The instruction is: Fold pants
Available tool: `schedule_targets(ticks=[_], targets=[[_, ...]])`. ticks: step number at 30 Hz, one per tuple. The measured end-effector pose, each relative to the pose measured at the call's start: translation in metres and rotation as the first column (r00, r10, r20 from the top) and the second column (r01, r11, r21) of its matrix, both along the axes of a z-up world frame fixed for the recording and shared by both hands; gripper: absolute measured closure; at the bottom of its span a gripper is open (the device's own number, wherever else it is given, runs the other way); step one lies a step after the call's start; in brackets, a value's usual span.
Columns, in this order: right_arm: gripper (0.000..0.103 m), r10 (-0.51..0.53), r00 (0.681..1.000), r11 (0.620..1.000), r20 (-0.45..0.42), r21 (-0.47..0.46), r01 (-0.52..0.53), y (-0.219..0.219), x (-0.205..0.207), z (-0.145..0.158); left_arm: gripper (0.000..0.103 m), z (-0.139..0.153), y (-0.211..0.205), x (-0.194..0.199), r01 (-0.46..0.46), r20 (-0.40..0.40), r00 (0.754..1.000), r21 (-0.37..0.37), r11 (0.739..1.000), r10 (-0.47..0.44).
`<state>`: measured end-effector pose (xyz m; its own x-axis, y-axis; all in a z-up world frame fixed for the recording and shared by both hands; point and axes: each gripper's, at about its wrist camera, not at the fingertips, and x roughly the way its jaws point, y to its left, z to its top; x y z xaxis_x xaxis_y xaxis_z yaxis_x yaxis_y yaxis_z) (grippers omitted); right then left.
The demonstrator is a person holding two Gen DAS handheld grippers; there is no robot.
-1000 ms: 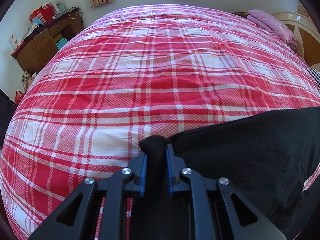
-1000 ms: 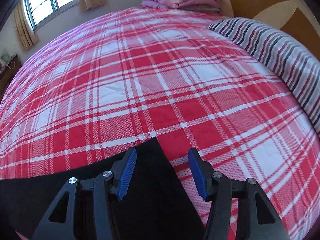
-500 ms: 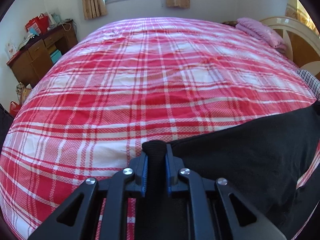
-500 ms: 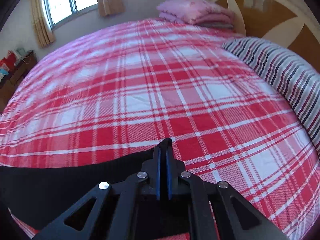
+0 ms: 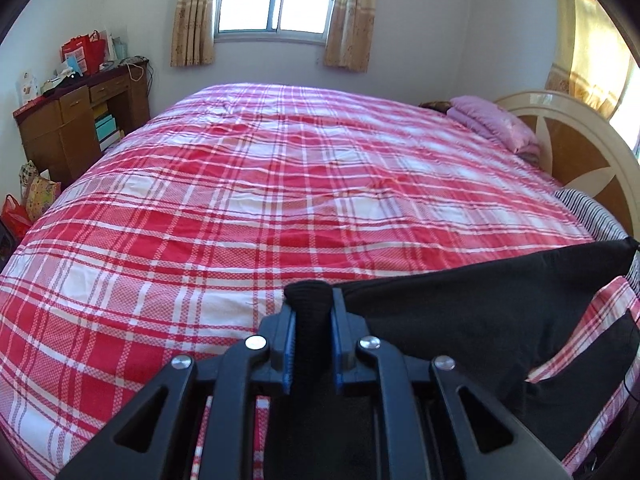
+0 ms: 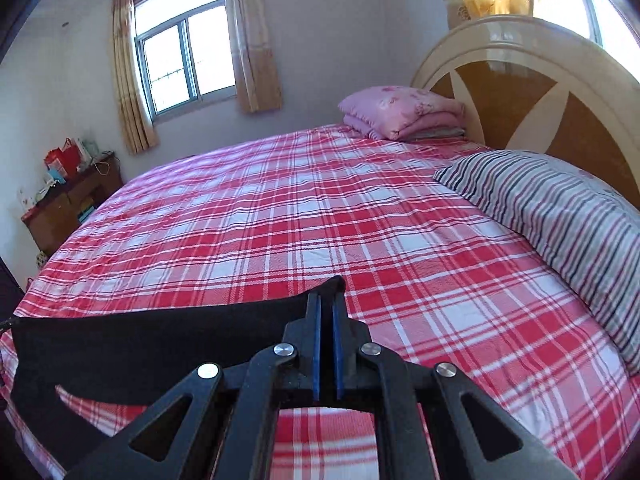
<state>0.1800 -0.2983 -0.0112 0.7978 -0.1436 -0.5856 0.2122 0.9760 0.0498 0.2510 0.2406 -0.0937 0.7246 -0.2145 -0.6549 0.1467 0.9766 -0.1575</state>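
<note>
black pants [image 5: 472,316] stretched sideways between left gripper [image 5: 313,312] and right gripper [image 6: 327,308]

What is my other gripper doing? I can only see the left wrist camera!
Observer: Your right gripper is shut on a corner of the black pants, lifted above the bedspread.
Operator: Is there anything beside it?
Observer: A big striped pillow lies to its right, against the headboard. Your view catches only its edge.
Operator: Do the pants hang flat?
Observer: From the right wrist view, the cloth stretches away to the left as one taut band, with bedspread showing under its lower edge.
</note>
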Motion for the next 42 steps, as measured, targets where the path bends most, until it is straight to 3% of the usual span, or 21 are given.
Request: schedule_targets(ticks=[9, 16, 23, 26, 28, 31, 34, 39, 42], targets=[[0.099, -0.024, 0.998, 0.999, 0.056, 0.037, 0.022, 0.001, -0.072, -0.001, 0.088, 0.009, 0.013, -0.056, 0.044, 0.093, 0.995, -0.09, 0.995, -0.035], [0.099, -0.07, 0.996, 0.994, 0.061, 0.091, 0.065, -0.009, -0.124, -0.014, 0.088, -0.005, 0.023, -0.106, 0.097, 0.136, 0.988, -0.13, 0.987, -0.079], [0.099, -0.108, 0.993, 0.983, -0.039, 0.142, 0.112, -0.026, -0.164, -0.056, 0.087, -0.038, 0.027, -0.143, 0.144, 0.124, 0.984, -0.117, 0.983, -0.129], [0.097, -0.115, 0.99, 0.977, -0.077, 0.174, 0.127, -0.033, -0.173, -0.069, 0.082, -0.051, 0.029, -0.154, 0.143, 0.112, 0.985, -0.084, 0.986, -0.133], [0.095, -0.122, 0.989, 0.968, -0.088, 0.212, 0.138, -0.041, -0.179, -0.074, 0.073, -0.057, 0.033, -0.16, 0.144, 0.108, 0.985, -0.08, 0.986, -0.135], [0.094, -0.167, 0.983, 0.969, -0.079, 0.171, 0.178, -0.046, -0.194, -0.067, 0.056, -0.059, 0.044, -0.17, 0.129, 0.109, 0.987, -0.074, 0.989, -0.121], [0.094, -0.202, 0.977, 0.965, -0.071, 0.155, 0.211, -0.052, -0.204, -0.059, 0.046, -0.06, 0.057, -0.179, 0.109, 0.109, 0.989, -0.066, 0.992, -0.101], [0.094, -0.204, 0.979, 0.967, -0.015, 0.153, 0.204, -0.044, -0.216, -0.04, 0.044, -0.061, 0.074, -0.185, 0.044, 0.106, 0.994, -0.06, 0.997, -0.038], [0.094, -0.112, 0.994, 0.984, -0.004, 0.138, 0.112, -0.012, -0.205, -0.032, 0.044, -0.062, 0.089, -0.183, -0.044, 0.08, 0.996, -0.021, 0.999, 0.046]])
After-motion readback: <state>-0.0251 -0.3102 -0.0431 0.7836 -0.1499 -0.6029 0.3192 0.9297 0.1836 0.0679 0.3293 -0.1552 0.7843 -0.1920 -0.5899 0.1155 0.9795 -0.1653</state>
